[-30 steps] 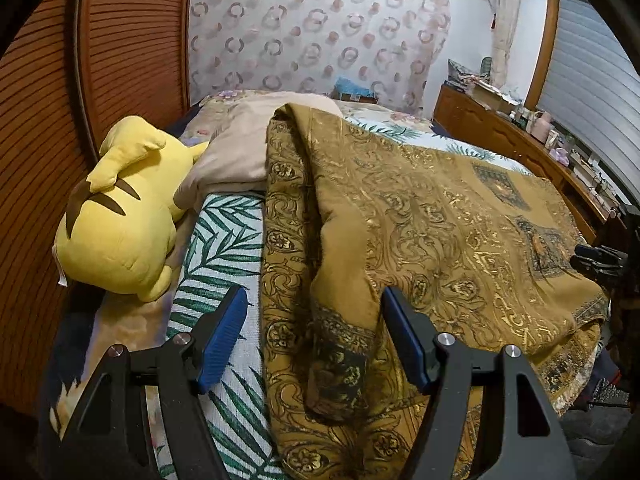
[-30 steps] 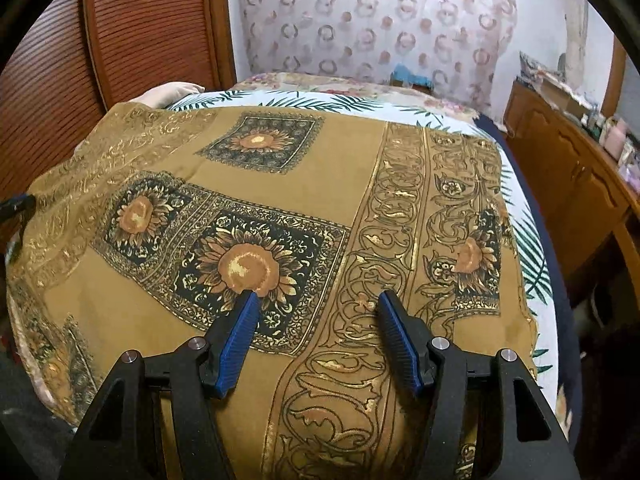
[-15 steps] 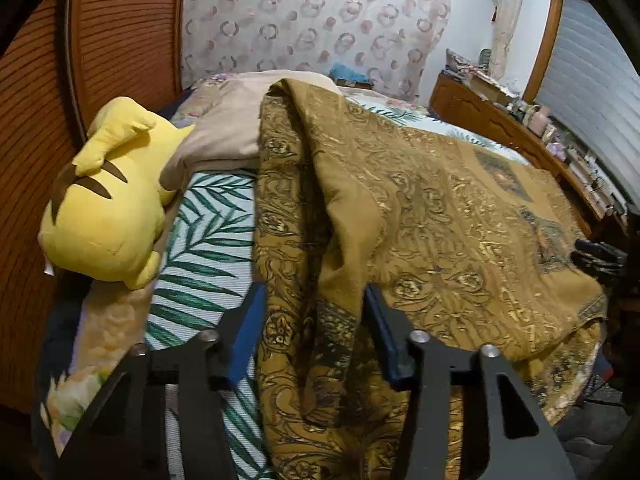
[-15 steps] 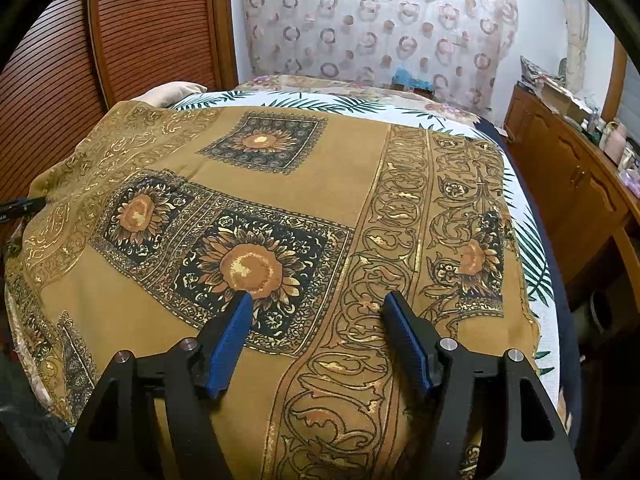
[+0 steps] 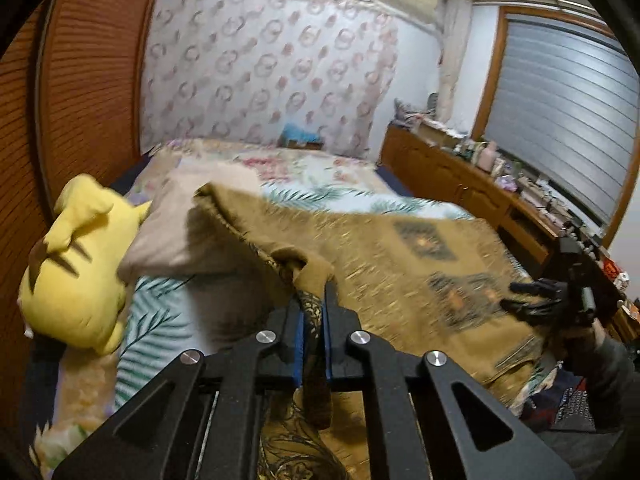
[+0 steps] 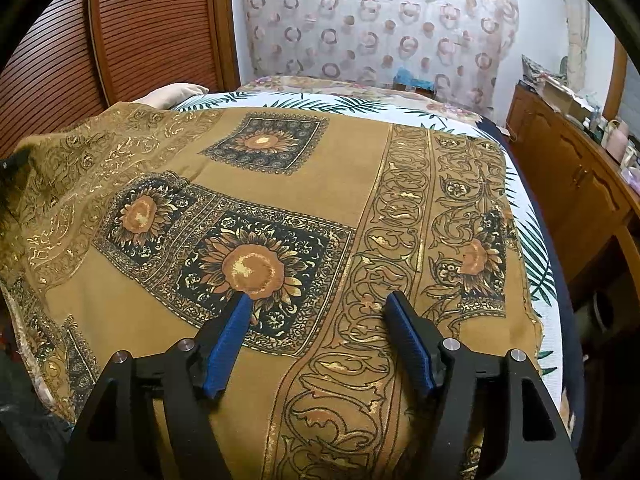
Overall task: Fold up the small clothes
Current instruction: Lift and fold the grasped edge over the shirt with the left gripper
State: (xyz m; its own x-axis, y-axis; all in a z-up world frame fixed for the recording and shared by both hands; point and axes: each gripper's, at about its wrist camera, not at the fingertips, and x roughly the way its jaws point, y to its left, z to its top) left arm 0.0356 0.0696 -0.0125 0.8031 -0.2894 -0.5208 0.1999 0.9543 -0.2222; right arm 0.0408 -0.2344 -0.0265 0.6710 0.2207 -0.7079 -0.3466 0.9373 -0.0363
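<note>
A mustard-brown cloth (image 6: 344, 184) with sunflower squares and gold scrollwork lies spread over the bed. My left gripper (image 5: 314, 300) is shut on a bunched edge of this cloth (image 5: 400, 256) and holds it lifted above the bed. My right gripper (image 6: 320, 300) is open, its blue fingers (image 6: 228, 340) hovering just over the cloth near a large sunflower. The right gripper also shows in the left wrist view (image 5: 536, 300) at the cloth's far right edge.
A yellow plush toy (image 5: 76, 264) and a beige pillow (image 5: 192, 220) lie at the bed's left. The leaf-print sheet (image 5: 160, 320) shows beside the cloth. A wooden sideboard (image 6: 572, 184) with clutter runs along the right. A slatted wooden wall (image 6: 120, 40) stands at left.
My left gripper closed on the cloth's edge and lifted it up off the bed. My right gripper stayed open over the cloth, almost still.
</note>
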